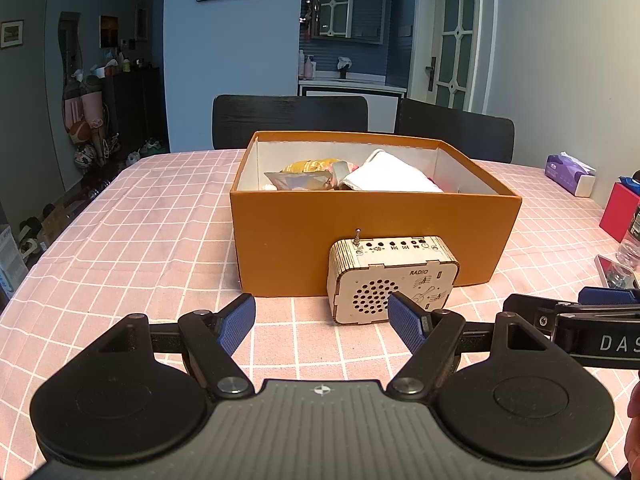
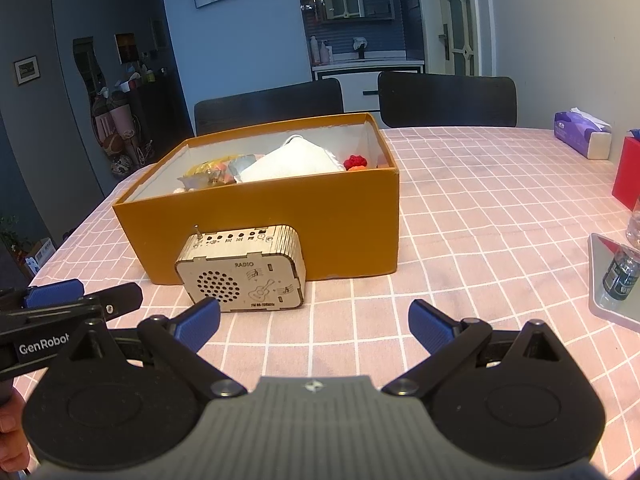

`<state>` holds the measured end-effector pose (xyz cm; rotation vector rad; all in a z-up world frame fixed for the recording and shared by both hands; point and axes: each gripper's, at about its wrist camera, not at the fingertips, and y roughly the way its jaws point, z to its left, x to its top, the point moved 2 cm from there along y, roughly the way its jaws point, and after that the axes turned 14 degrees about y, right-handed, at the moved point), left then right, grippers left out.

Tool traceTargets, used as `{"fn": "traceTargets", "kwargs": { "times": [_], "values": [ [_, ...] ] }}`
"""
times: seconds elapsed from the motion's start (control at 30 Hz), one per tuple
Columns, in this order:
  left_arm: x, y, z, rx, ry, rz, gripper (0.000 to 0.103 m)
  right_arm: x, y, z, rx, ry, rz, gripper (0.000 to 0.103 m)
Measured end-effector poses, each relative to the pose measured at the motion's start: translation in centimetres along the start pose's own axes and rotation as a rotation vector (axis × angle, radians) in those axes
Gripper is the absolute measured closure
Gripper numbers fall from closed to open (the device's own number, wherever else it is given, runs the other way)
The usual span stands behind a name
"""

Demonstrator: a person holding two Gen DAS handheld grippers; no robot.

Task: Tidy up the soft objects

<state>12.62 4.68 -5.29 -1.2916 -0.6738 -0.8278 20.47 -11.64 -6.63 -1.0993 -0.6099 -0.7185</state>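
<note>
An orange box (image 1: 360,236) stands on the pink checked tablecloth (image 1: 140,232); it also shows in the right wrist view (image 2: 320,216). Inside lie a white folded cloth (image 1: 392,178) (image 2: 296,164), a yellow snack bag (image 1: 312,168) (image 2: 208,170) and a red knitted piece (image 2: 355,162). My left gripper (image 1: 322,322) is open and empty, low over the table in front of the box. My right gripper (image 2: 314,326) is open and empty, to the right of the left one. Each gripper's side shows in the other's view.
A small wooden radio (image 1: 390,280) (image 2: 244,270) stands against the box's near wall. At the right are a purple tissue pack (image 2: 582,134), a red box (image 2: 626,178), a tray (image 2: 608,280) with a small bottle (image 2: 620,276). Two black chairs (image 1: 288,118) stand behind the table.
</note>
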Motion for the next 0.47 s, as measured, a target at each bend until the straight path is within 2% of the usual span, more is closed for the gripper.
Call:
{"fn": "traceTargets", "kwargs": {
  "times": [0.47],
  "values": [
    [-0.15,-0.26,0.10,-0.014,-0.013,-0.012,0.015,-0.18,0.11,0.10,0.000,-0.010,0.013,0.004]
  ]
}}
